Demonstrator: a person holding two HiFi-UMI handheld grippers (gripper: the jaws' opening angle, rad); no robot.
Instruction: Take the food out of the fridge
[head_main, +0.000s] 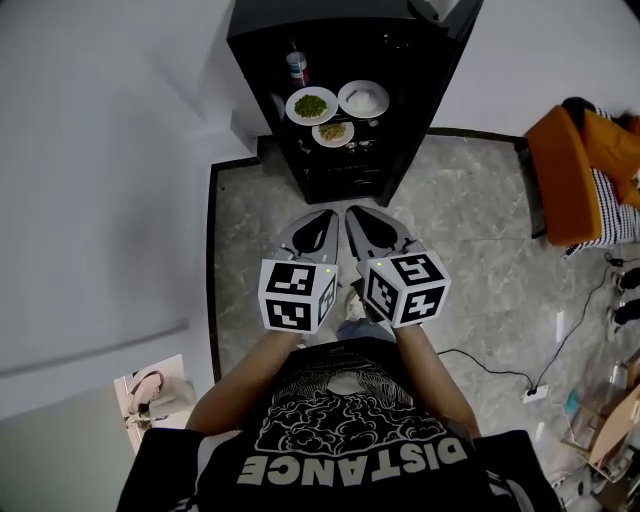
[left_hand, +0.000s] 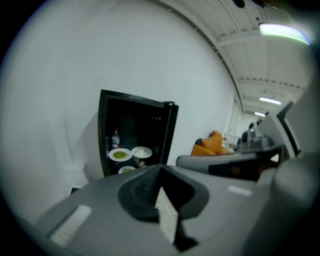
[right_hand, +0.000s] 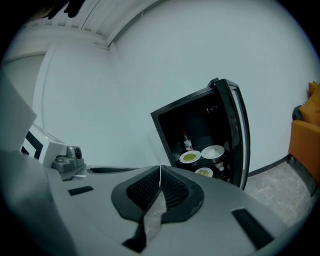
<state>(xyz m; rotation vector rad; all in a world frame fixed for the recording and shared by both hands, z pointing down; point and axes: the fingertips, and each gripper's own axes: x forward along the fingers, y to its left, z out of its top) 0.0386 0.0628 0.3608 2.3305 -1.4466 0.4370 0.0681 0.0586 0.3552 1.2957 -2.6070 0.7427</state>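
The black fridge (head_main: 345, 60) stands open ahead, its door (right_hand: 235, 130) swung to the right. On an upper shelf sit a plate of green food (head_main: 311, 104) and a plate of white food (head_main: 363, 98). A smaller plate of yellow food (head_main: 333, 132) lies on the shelf below, and a bottle (head_main: 297, 66) stands behind them. The left gripper (head_main: 328, 214) and right gripper (head_main: 352, 213) are held side by side in front of the fridge, well short of it. Both are shut and empty. The same plates show in both gripper views, green plate (left_hand: 120, 154) and green plate (right_hand: 189, 157).
A grey stone floor (head_main: 270, 215) lies between me and the fridge. An orange seat (head_main: 575, 170) stands at the right. A black cable (head_main: 480, 360) runs to a socket strip (head_main: 531, 392) at the lower right. A white wall (head_main: 100, 150) is at the left.
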